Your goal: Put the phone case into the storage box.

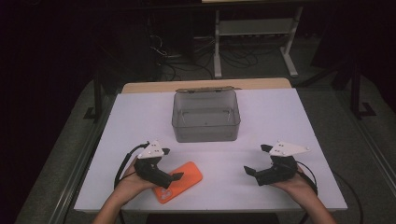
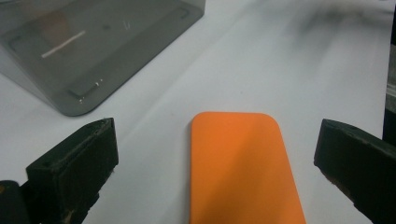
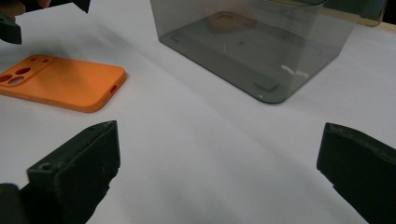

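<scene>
Left gripper [image 1: 170,164] hangs just over the near end of the orange phone case [image 1: 179,181], jaws spread wide with the case lying flat on the white table [image 1: 271,112] between them in the left gripper view – nothing pinched. Right gripper [image 1: 256,159] sits well apart on the table's right side, jaws also spread wide over bare tabletop, holding nothing. The case is at the front left of the table, camera-cutout end toward the person, near the smoky clear plastic box [image 1: 206,116] but not touching it.
</scene>
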Action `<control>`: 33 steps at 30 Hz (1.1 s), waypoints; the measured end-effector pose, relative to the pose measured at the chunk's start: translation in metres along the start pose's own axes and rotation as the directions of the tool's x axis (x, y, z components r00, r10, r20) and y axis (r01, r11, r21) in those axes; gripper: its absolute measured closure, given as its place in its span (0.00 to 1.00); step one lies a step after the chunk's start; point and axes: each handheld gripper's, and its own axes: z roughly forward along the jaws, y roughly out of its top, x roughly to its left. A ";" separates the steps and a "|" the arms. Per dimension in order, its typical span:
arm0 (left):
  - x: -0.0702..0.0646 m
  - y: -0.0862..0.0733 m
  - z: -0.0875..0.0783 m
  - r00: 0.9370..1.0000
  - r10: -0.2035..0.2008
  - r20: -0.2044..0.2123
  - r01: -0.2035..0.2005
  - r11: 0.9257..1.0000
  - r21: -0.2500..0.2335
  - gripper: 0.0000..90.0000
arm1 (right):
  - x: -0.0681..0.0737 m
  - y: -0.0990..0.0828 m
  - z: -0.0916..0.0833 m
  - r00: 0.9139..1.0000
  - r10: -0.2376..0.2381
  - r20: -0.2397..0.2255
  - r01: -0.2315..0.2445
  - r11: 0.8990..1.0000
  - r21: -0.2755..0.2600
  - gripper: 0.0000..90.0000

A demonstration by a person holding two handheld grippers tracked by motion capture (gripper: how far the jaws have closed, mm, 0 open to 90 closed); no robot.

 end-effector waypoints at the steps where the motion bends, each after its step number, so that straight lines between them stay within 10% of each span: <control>1: 0.000 0.000 0.000 1.000 0.002 0.000 -0.002 1.000 0.004 0.00 | 0.000 0.000 0.000 1.000 -0.001 0.000 0.001 1.000 0.000 0.00; 33: -0.010 -0.016 0.007 0.999 0.033 0.004 -0.033 0.993 0.112 0.00 | 0.000 0.000 0.001 1.000 -0.002 -0.001 0.002 1.000 0.008 0.00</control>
